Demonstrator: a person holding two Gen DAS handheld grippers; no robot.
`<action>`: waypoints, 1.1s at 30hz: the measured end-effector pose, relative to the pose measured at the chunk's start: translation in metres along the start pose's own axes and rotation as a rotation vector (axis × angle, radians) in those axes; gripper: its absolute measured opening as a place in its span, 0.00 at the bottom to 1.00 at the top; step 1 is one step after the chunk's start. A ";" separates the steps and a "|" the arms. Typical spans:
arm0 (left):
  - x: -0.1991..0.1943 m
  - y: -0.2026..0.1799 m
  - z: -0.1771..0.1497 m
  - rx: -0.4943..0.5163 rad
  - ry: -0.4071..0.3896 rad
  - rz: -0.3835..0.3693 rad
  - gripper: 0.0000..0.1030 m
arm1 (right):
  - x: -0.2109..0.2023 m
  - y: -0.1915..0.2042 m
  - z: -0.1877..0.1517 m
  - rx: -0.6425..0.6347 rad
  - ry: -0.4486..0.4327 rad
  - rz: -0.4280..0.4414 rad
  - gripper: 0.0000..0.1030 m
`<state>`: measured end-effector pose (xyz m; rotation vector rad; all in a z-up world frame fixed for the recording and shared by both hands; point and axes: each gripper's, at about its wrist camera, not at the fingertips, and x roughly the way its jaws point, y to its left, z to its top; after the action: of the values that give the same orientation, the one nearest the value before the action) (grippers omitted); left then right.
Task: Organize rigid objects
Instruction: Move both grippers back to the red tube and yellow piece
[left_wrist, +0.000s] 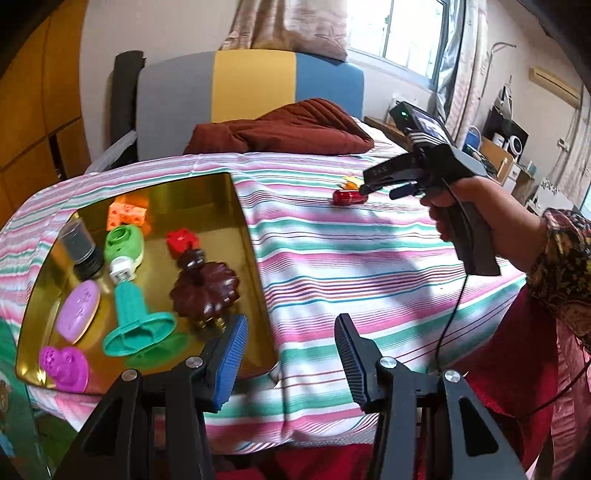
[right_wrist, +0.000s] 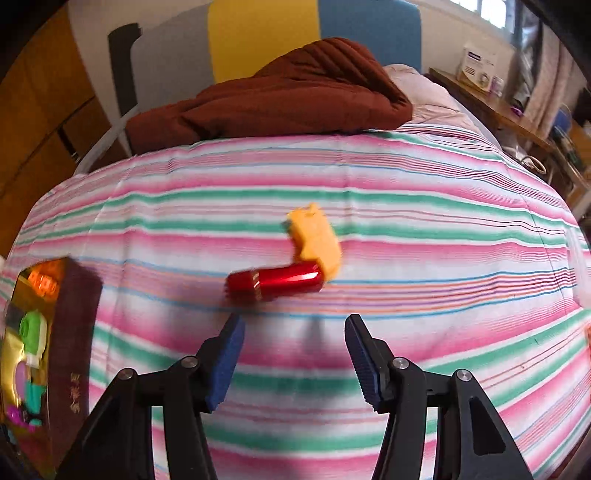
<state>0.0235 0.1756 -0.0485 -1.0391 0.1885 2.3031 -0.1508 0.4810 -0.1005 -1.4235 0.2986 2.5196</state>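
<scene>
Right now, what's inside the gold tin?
The gold tin holds an orange block, green cap, red piece, brown ornament, teal stamp and purple pieces. Anything beneath them is hidden.

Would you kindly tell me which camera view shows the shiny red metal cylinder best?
The right wrist view: the shiny red metal cylinder lies large and unobstructed ahead of the open right gripper. In the left wrist view it is small, distant, and partly covered by that gripper.
</scene>
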 end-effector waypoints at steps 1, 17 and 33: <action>0.001 -0.002 0.002 0.005 0.001 -0.003 0.48 | 0.003 -0.005 0.003 0.016 -0.010 -0.003 0.59; 0.094 -0.054 0.107 0.104 0.051 -0.090 0.61 | 0.009 -0.088 0.012 0.377 -0.051 0.010 0.66; 0.253 -0.088 0.170 0.273 0.168 -0.025 0.61 | 0.019 -0.120 0.012 0.562 -0.019 0.076 0.66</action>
<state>-0.1641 0.4253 -0.1051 -1.0835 0.5380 2.0942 -0.1341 0.6006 -0.1187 -1.1723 0.9809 2.2368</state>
